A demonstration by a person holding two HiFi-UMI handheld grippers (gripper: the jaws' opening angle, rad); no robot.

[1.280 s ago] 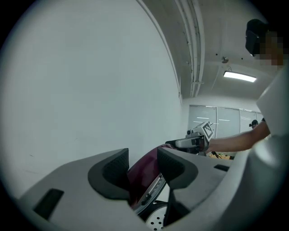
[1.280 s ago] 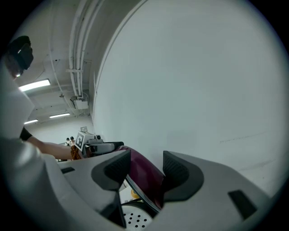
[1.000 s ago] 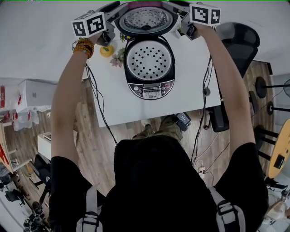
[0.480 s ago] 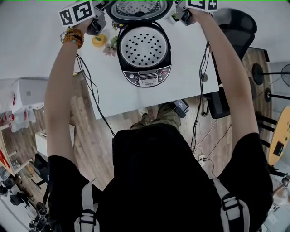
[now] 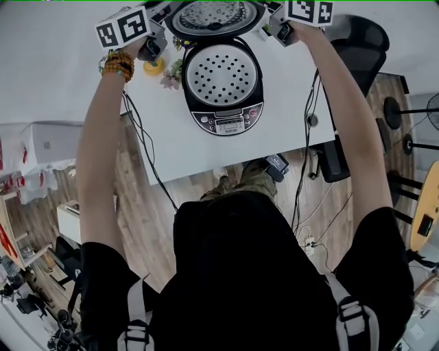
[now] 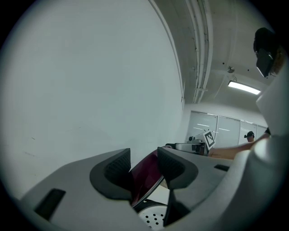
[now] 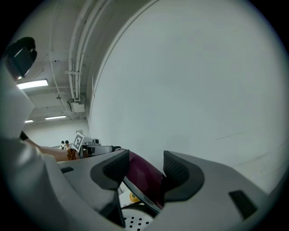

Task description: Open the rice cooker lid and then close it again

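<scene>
1. We see a white table (image 5: 206, 161) standing on a wooden floor (image 5: 137, 219).
2. A small yellow object (image 5: 153, 66) sits on the table, just beside some dried flowers (image 5: 171, 74).
3. Black cables (image 5: 142, 140) hang off the table's left edge.
4. A black office chair (image 5: 363, 44) stands at the table's right.
5. A white box (image 5: 51, 144) lies well off to the left.
6. A ceiling light (image 6: 244, 87) glows overhead.

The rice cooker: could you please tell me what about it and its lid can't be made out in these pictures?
- Lid: head view, far rim cut off by the top edge.
- Control panel: head view, print too small to read.
- Pot contents: head view, covered by the perforated tray.
- Cooker body: gripper views, blocked by the left gripper and right gripper, each shut on the lid.
</scene>
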